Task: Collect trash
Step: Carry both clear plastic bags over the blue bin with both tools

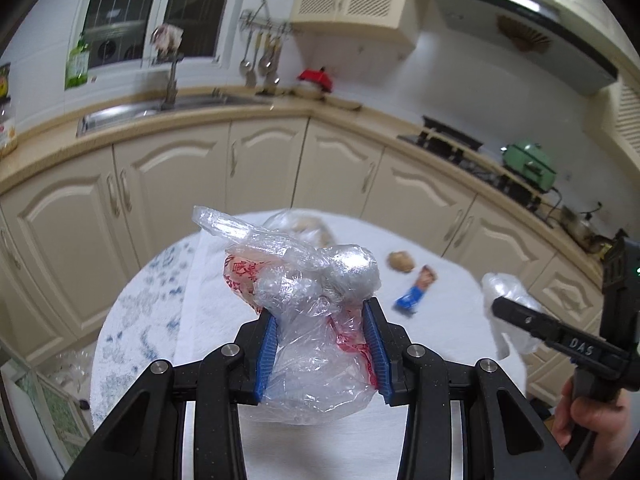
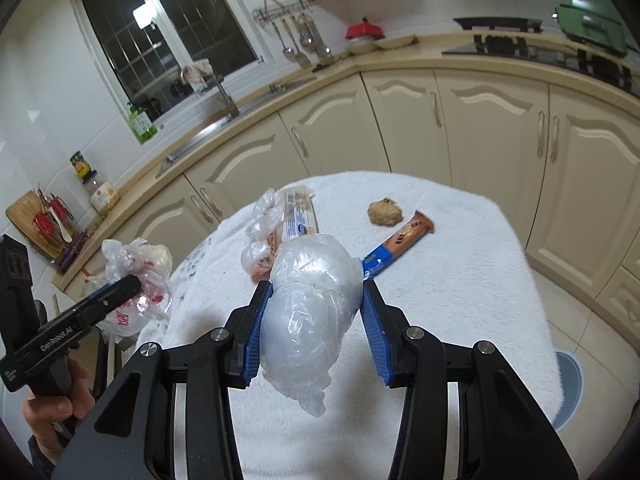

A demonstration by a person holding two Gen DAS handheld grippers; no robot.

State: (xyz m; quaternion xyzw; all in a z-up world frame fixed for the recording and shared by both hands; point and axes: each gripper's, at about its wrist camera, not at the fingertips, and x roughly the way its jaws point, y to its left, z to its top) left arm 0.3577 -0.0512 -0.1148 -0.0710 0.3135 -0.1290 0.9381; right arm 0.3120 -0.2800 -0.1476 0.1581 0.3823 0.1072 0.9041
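Note:
My left gripper (image 1: 320, 312) is shut on a crumpled clear plastic bag with red print (image 1: 304, 300), held above the white-covered table (image 1: 440, 340). The same bag (image 2: 140, 280) and left gripper (image 2: 130, 282) show at the left of the right wrist view. My right gripper (image 2: 318, 292) is shut on a whitish crumpled plastic bag (image 2: 312, 312); it appears small at the right of the left wrist view (image 1: 508, 312). On the table lie a blue-and-orange snack wrapper (image 2: 400, 244), a brown crumpled lump (image 2: 385, 212), a long wrapper (image 2: 300, 216) and small clear bags (image 2: 262, 240).
Cream kitchen cabinets (image 2: 480, 120) curve around the table. The counter holds a sink (image 1: 160, 110), a stove (image 1: 452, 140), a green appliance (image 1: 530, 164) and a red lidded pot (image 2: 365, 32). A hand (image 1: 592, 420) grips the right tool's handle.

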